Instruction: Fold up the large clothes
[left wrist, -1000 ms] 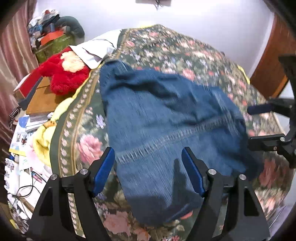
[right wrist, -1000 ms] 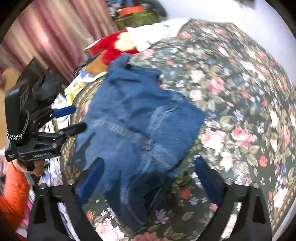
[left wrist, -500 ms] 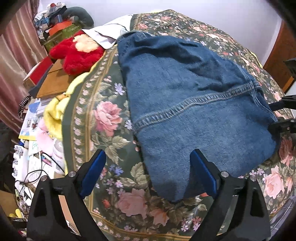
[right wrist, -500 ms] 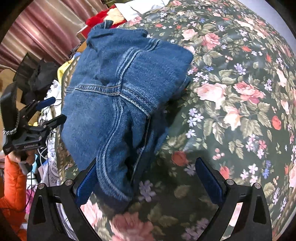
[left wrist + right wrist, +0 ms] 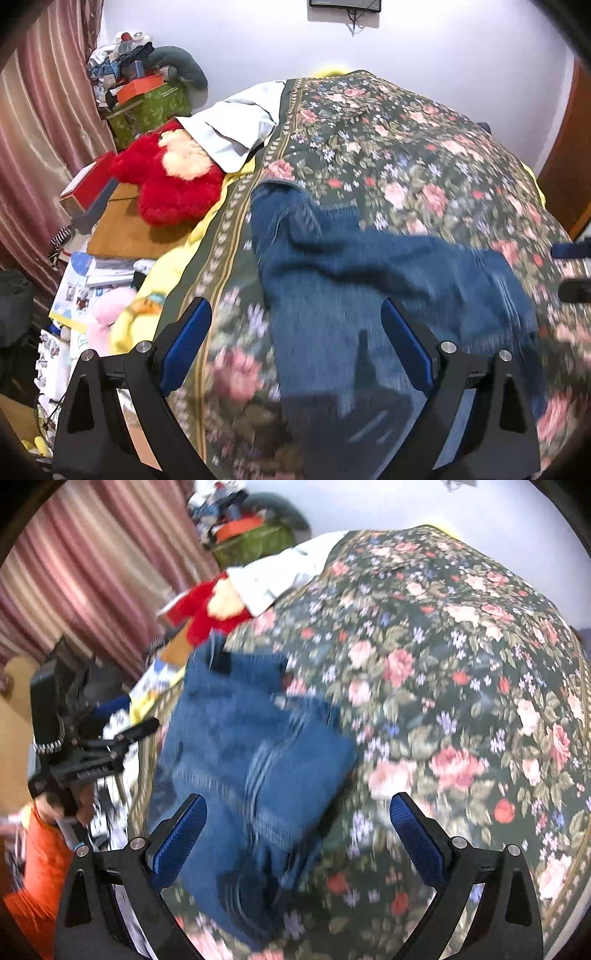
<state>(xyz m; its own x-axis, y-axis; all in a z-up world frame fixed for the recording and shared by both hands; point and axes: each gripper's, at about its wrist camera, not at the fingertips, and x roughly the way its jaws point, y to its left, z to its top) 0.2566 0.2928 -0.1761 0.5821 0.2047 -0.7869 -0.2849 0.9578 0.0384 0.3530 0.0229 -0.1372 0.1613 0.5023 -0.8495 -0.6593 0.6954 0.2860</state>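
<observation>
Folded blue jeans (image 5: 354,288) lie on the floral bedspread (image 5: 406,140) near its left edge; they also show in the right wrist view (image 5: 251,749). My left gripper (image 5: 295,347) is open and empty, held above the near end of the jeans. My right gripper (image 5: 295,834) is open and empty, above the jeans' near right corner. The left gripper (image 5: 122,734) shows at the left of the right wrist view, and the right gripper's fingers (image 5: 572,251) at the right edge of the left wrist view.
A red plush toy (image 5: 173,184), a white pillow (image 5: 236,129), boxes and papers (image 5: 103,269) crowd the bed's left side. A striped curtain (image 5: 37,129) hangs at the left. A wooden door (image 5: 569,177) stands at the right.
Both grippers pulled back and up from the jeans, so the views tilted toward the far wall. Both stay open. The jeans lie in the same place.
</observation>
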